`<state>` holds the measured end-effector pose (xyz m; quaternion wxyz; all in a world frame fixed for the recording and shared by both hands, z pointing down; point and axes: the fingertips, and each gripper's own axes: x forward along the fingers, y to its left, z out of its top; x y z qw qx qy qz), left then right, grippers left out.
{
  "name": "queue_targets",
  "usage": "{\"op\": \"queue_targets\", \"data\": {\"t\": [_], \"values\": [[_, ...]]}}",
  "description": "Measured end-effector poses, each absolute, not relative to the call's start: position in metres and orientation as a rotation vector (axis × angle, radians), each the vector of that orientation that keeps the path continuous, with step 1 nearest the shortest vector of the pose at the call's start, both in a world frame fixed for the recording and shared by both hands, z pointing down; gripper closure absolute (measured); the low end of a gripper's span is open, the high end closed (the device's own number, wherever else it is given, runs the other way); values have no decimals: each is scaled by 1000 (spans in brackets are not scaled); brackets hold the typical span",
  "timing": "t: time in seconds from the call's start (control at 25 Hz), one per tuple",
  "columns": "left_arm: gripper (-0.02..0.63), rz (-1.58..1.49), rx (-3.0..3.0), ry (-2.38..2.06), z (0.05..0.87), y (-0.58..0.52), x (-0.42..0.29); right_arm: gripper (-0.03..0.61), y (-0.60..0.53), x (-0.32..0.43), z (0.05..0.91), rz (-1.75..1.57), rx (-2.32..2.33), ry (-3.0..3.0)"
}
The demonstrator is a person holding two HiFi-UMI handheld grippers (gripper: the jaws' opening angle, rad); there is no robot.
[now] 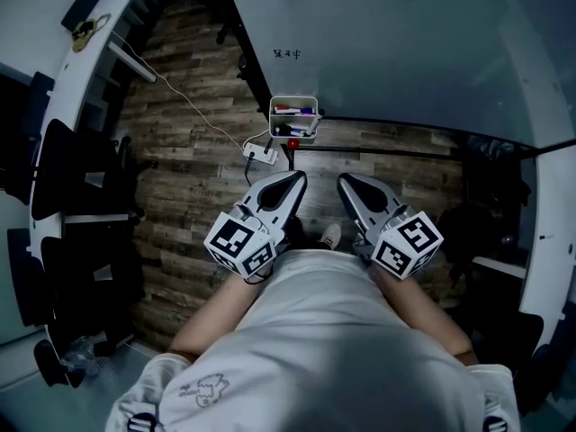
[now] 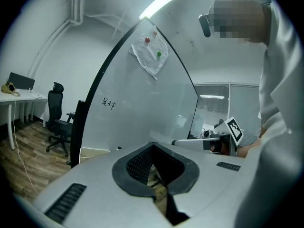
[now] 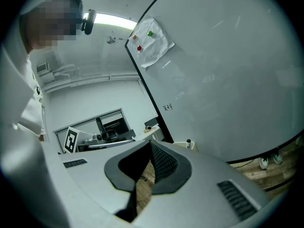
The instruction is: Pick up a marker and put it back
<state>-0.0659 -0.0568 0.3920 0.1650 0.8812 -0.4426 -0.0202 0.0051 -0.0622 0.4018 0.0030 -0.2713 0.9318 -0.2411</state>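
- Two grippers sit side by side in front of the person's waist: the left gripper [image 1: 295, 180] and the right gripper [image 1: 346, 182], each with its jaws pressed together on nothing.
- Several markers [image 1: 294, 111] lie in the white tray [image 1: 272, 120] at the whiteboard's [image 1: 387, 43] lower edge, well apart from both grippers.

wood-plank floor [image 1: 189, 187], dim light. white power strip [image 1: 261, 154] lies on it beside the whiteboard [image 1: 378, 43] foot, with a white cable [image 1: 193, 106] trailing away. dark office chair [image 2: 57, 120] stands on the planks. white tray [image 1: 273, 115] at the board's lower edge holds markers [image 1: 294, 110].
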Motion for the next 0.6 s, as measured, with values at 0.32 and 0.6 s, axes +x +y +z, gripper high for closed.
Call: {"op": "queue_targets", "data": {"t": [0.32, 0.6], "values": [[609, -61, 2534, -1195, 395, -83, -68, 566, -91, 2, 402, -750, -909, 2899], [609, -50, 2521, -1152, 403, -107, -79, 566, -115, -11, 412, -797, -937, 2870]]}}
